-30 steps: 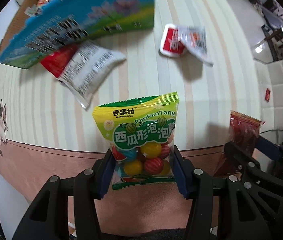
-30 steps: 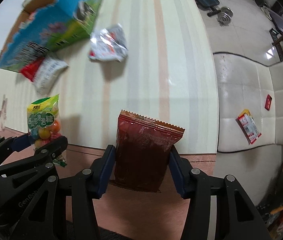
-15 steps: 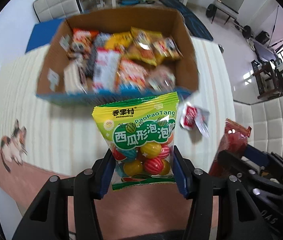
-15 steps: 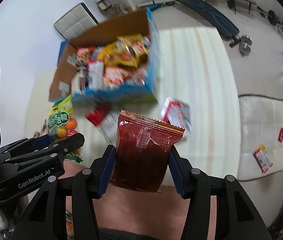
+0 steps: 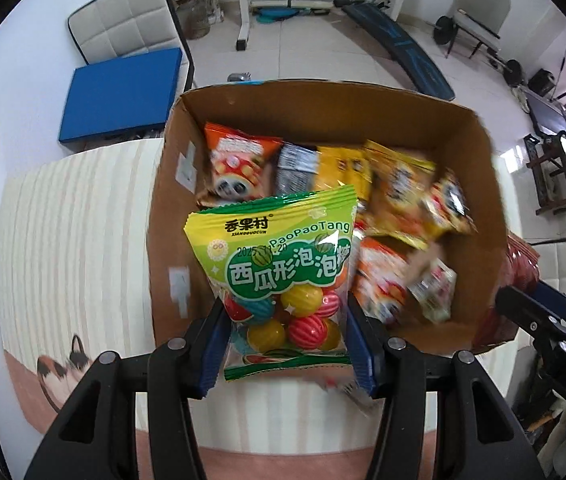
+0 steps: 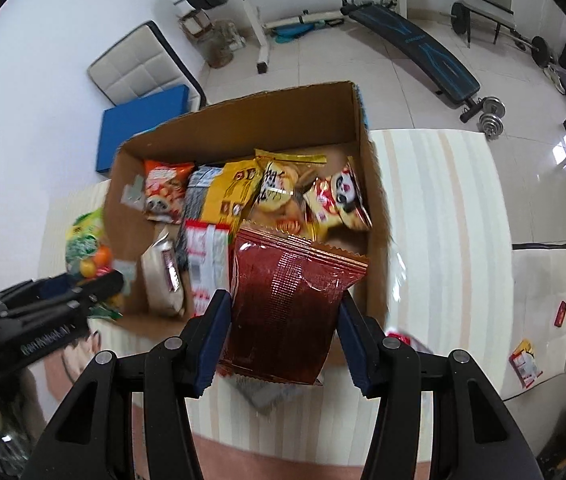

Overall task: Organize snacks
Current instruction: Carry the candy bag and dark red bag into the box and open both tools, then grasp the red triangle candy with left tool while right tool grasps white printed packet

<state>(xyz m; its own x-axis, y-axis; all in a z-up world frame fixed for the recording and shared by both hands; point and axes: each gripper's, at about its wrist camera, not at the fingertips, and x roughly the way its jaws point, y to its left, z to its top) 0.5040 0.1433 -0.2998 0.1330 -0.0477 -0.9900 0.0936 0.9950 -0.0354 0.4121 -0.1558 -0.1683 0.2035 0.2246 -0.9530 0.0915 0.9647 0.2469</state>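
Left gripper, seen from its own wrist camera, is clamped on a green and yellow candy bag full of coloured balls, its blue pads pressing the bag's lower sides. The bag hangs over the near left part of an open cardboard box that sits on a cream striped tabletop. Inside the box lie many snack packets, orange, yellow and silver, somewhat blurred. At the right edge, the right gripper shows with a dark red packet at the box's right wall. A blue mat and a weight bench stand on the floor beyond.

From the right wrist camera, the right gripper is closed on the dark red packet, gripped by its lower sides and held over the near right part of the cardboard box. The snack packets fill the box's far side, a white one lying nearer. At the left, the left gripper carries the candy bag just beside the box's left wall. The striped tabletop runs to the right, with a white padded seat beyond it.
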